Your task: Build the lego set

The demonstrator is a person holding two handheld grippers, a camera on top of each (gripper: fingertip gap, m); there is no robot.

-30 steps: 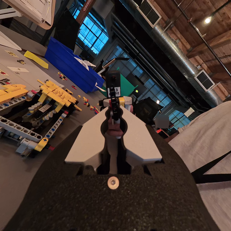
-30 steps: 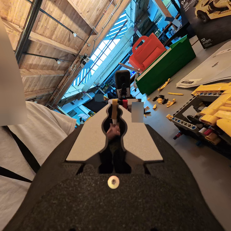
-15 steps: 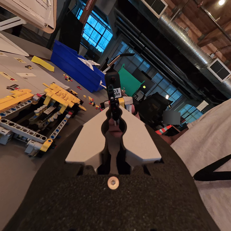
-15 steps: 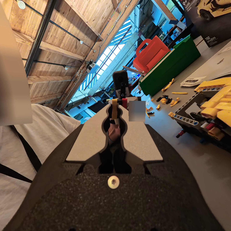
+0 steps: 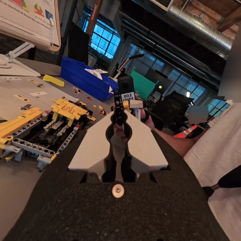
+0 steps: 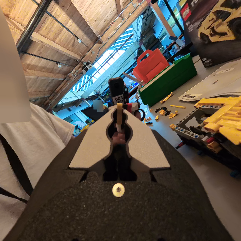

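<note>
Lego sub-assembly of black, yellow and red pieces (image 5: 118, 112), raised above the grey tabletop (image 5: 15, 185), pinched from two sides. Left gripper (image 5: 119, 118) pressed together on black beam end of it; right gripper (image 6: 119, 114) pressed together on yellow piece with a white pin, facing the other tip to tip. Sits right at both claws' tips, between them.

Partly built yellow and grey Lego car chassis (image 5: 43, 125) flat on the table, well apart from held piece, to left of left claw; same chassis (image 6: 213, 123) to right of right claw.

Loose small pieces (image 5: 101, 108) scattered on the table beyond chassis; in right wrist view, yellow and black bits (image 6: 164, 112) lying near green bin; too small to count.

Three bins seen:
- blue plastic bin (image 5: 83, 79), crumpled white paper inside;
- green plastic bin (image 6: 168, 80), contents hidden behind its wall;
- red-orange plastic bin with handle cut-out (image 6: 150, 65), behind green one, contents hidden.

One dark Lego set box with yellow car picture (image 6: 215, 30) upright at table's far edge. Open instruction booklet (image 6: 215, 83) flat beside chassis. One yellow paper strip (image 5: 53, 80) near blue bin.
</note>
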